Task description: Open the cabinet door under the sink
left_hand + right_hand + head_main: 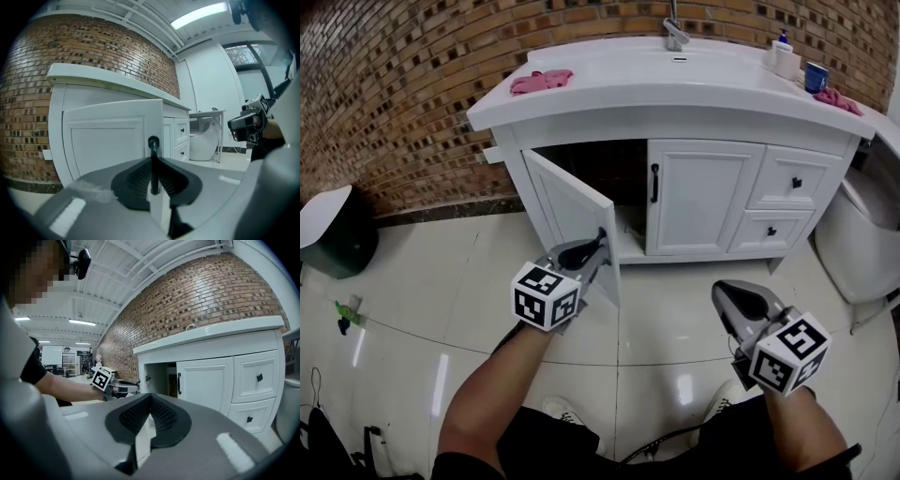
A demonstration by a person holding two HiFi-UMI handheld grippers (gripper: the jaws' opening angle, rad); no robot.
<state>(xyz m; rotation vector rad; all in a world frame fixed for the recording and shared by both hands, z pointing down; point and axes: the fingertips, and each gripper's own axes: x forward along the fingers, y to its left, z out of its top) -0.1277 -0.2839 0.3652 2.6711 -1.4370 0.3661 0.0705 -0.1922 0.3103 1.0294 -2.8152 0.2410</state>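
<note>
The white cabinet under the sink has its left door (567,211) swung out towards me, and the dark inside (600,169) shows behind it. My left gripper (594,246) is shut on that door's black bar handle (153,161), which stands upright between the pads at the door's free edge (157,122). The right door (703,192) stays closed, with its own black handle (654,183). My right gripper (733,292) hangs over the floor in front of the cabinet, away from it. Its jaws are shut with nothing between them (150,401).
Two drawers (792,183) sit at the cabinet's right. On the counter (675,89) lie pink cloths (541,81), a faucet (675,36), a bottle and a blue cup (815,76). A toilet (862,234) stands at the right and a dark bin (333,230) at the left. Brick wall behind.
</note>
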